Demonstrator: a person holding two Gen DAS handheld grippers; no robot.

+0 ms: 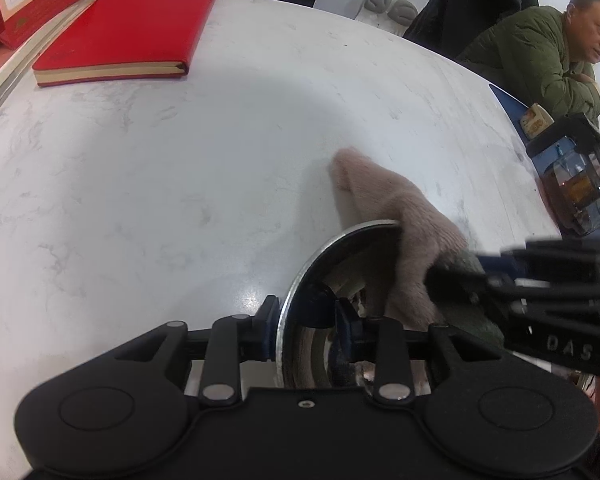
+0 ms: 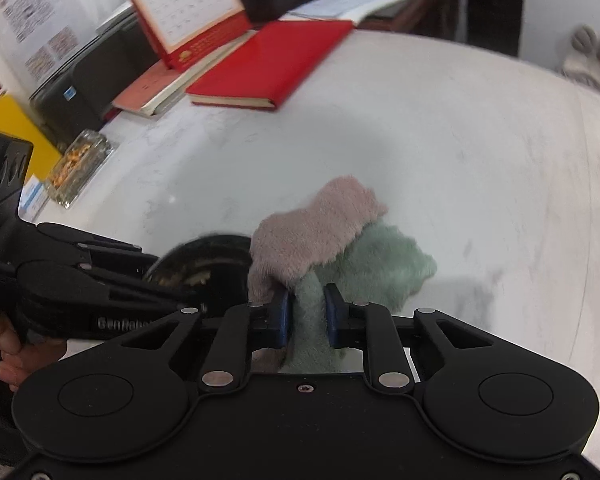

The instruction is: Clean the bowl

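The left gripper (image 1: 307, 322) has its jaws clenched on the rim of the steel bowl (image 1: 300, 284): one blue pad sits outside the wall, the other inside, and the bowl stands tipped on edge so that its mouth faces to the right of those jaws. The bowl is held above the pale marbled worktop (image 1: 220, 160), right at the jaw tips.

The right gripper (image 2: 307, 312) grasps a plush cloth (image 2: 320, 236) between its blue pads, the green side pinched in the jaws and the pinkish side folding over just ahead of them. From the left wrist view the cloth drapes over the bowl's far rim and reaches into its mouth, touching the metal. From the right wrist view the dark bowl (image 2: 208, 256) lies just to the left of the jaws, against the cloth, with the left gripper's black body coming in from the left and a hand (image 2: 16, 356) around its grip.

Well ahead of both jaws, a red notebook (image 1: 128, 28) lies flat on the worktop, with a desk calendar (image 2: 188, 8) standing beside it. Far to the right of the left jaws stands a glass teapot (image 1: 580, 184), and a person in a green jacket (image 1: 540, 52) sits beyond the worktop's edge.
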